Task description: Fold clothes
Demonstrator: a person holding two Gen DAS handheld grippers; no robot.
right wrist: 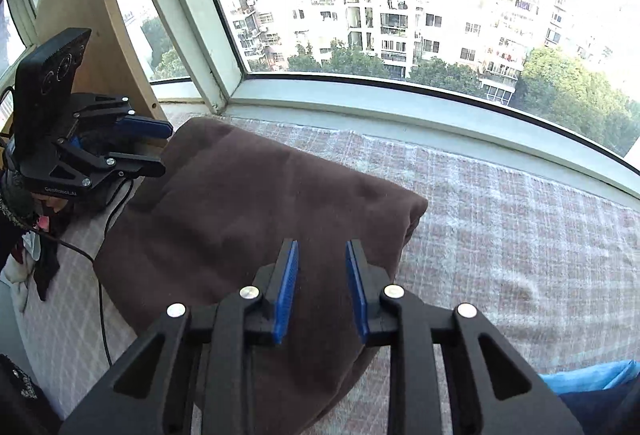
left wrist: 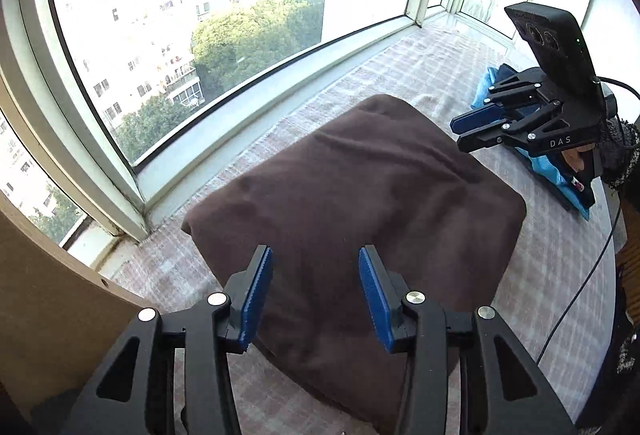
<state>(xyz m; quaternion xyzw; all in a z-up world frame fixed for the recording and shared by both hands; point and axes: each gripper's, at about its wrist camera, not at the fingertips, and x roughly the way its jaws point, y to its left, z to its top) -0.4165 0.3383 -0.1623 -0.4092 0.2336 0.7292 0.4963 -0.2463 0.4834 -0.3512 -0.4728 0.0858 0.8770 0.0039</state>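
Note:
A folded brown garment [left wrist: 360,203] lies as a thick square on the checked cover [left wrist: 420,75] by the window. My left gripper [left wrist: 316,255] hovers over its near edge, open, blue pads apart with nothing between them. In the right wrist view the same brown garment [right wrist: 240,203] fills the middle, and my right gripper [right wrist: 322,247] hangs above its near right corner, open and empty. The right gripper [left wrist: 460,133] also shows at the right of the left wrist view, beside the garment. The left gripper [right wrist: 166,149] shows at the far left of the right wrist view.
A blue garment [left wrist: 486,91] lies behind the right gripper; the same blue garment [right wrist: 592,379] shows at the lower right of the right wrist view. A wooden panel [left wrist: 48,299] stands at the left. The window sill [right wrist: 400,107] borders the far side. A black cable [right wrist: 100,299] trails left of the brown garment.

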